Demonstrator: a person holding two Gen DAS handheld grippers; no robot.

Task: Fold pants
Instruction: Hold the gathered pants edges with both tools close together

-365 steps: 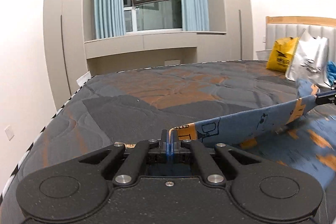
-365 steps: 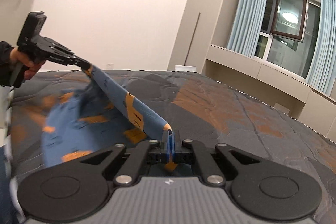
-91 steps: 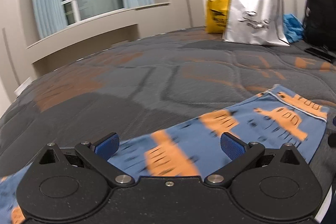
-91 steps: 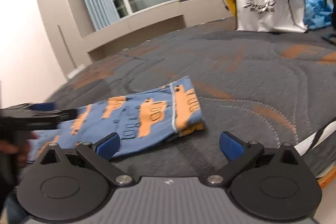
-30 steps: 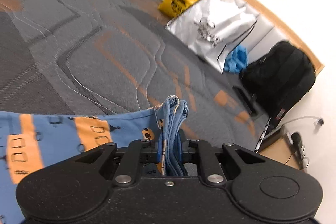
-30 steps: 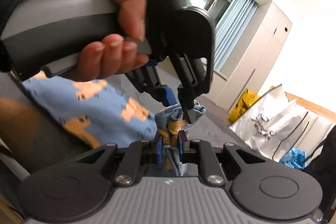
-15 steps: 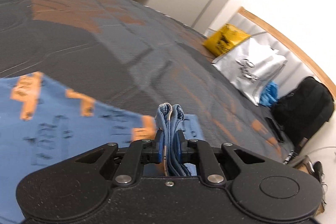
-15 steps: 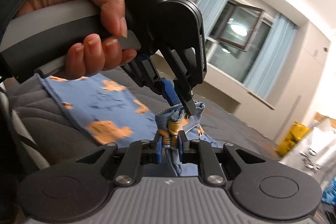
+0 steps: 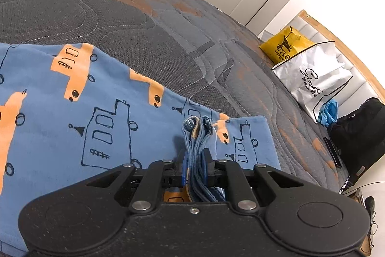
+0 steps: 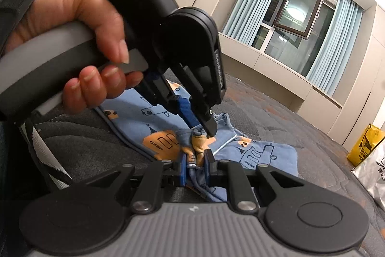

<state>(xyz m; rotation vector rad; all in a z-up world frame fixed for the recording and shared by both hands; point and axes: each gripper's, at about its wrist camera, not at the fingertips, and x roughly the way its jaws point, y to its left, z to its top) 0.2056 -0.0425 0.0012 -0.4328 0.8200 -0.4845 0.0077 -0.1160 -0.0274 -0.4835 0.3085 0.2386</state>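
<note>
The blue pants (image 9: pixel 72 112) with orange truck prints lie on the grey quilted bed (image 9: pixel 120 16). My left gripper (image 9: pixel 195 160) is shut on a bunched stack of the pants' edge. My right gripper (image 10: pixel 195 160) is shut on another bunch of the same edge, right beside it. In the right wrist view the left gripper (image 10: pixel 202 124) and the hand holding it fill the left side, with the pants (image 10: pixel 259 153) spread beneath them.
A yellow bag (image 9: pixel 286 47), a silver shopping bag (image 9: pixel 315 81) and a black backpack (image 9: pixel 361 136) stand by the headboard. The window (image 10: pixel 296 13) and curtains are behind the bed. The bed's striped edge (image 10: pixel 41 148) is near my right gripper.
Both grippers, holding the bunched edge, have moved over the rest of the pants, so more of the blue cloth lies spread beneath them.
</note>
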